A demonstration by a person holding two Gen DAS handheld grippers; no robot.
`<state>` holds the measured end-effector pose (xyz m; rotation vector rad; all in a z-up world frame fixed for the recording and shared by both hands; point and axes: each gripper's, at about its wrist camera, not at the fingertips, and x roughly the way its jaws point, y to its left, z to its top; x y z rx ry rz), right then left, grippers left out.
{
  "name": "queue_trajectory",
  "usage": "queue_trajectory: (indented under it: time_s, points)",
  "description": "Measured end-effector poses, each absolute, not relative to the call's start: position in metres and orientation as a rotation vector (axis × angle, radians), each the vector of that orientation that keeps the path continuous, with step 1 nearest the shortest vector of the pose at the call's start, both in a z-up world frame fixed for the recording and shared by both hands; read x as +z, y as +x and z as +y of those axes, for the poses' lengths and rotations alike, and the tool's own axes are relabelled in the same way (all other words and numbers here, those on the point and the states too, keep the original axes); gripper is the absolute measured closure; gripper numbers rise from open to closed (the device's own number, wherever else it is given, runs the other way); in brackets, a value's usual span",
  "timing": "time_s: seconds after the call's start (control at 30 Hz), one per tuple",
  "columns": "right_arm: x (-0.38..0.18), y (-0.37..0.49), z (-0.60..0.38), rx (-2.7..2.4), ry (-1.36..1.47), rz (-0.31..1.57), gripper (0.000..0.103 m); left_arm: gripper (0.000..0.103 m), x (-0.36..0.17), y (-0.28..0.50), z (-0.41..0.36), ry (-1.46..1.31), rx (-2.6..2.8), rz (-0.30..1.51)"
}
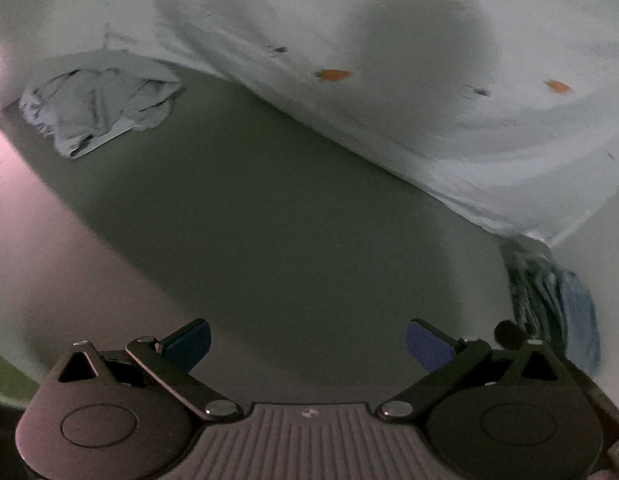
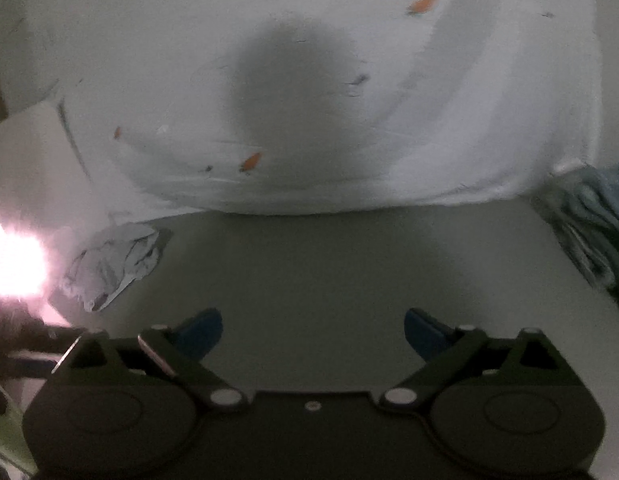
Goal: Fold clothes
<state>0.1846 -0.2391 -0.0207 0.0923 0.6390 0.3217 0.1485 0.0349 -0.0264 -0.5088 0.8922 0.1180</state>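
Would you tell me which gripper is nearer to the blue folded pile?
Left. The left gripper has the blue pile right beside its right finger; the right gripper sees it farther ahead, to the right.
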Motion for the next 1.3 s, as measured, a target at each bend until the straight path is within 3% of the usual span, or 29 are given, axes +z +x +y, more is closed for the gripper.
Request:
queue_trajectory:
  time_s: [0.2, 0.33, 0.63, 0.83, 1.0, 1.1, 1.2, 1.27, 1.3]
  points:
    - [-0.038, 0.232, -0.19, 0.47, 0.02, 0.677, 0.024, 0.018, -0.018, 0.176, 0.058, -0.455, 0.246, 0.9]
    - [-0.044, 0.25, -0.146, 0.54, 0.0, 0.686, 0.046, 0.028, -0.022, 0.187, 0.094, -0.408, 0.324, 0.897]
    - [-0.062, 0.286, -0.01, 0.531, -0.121, 0.747, 0.047, 0.031, -0.057, 0.234, 0.23, -0.376, 0.373, 0.904]
    - [-0.065, 0.324, 0.079, 0.53, -0.225, 0.714, 0.074, 0.068, -0.091, 0.289, 0.314, -0.334, 0.376, 0.892]
    - [-0.073, 0.372, 0.143, 0.527, -0.276, 0.74, 0.076, 0.068, -0.12, 0.342, 0.361, -0.29, 0.465, 0.87]
    - [-0.083, 0.407, 0.18, 0.537, -0.289, 0.768, 0.075, 0.062, -0.124, 0.369, 0.394, -0.227, 0.544, 0.819]
    - [-0.102, 0.442, 0.214, 0.564, -0.291, 0.793, 0.064, 0.046, -0.13, 0.392, 0.423, -0.149, 0.596, 0.795]
    - [-0.117, 0.468, 0.237, 0.583, -0.254, 0.832, 0.048, 0.028, -0.135, 0.402, 0.436, -0.091, 0.568, 0.78]
    - [-0.126, 0.483, 0.247, 0.602, -0.207, 0.859, 0.045, 0.024, -0.138, 0.406, 0.44, -0.049, 0.52, 0.77]
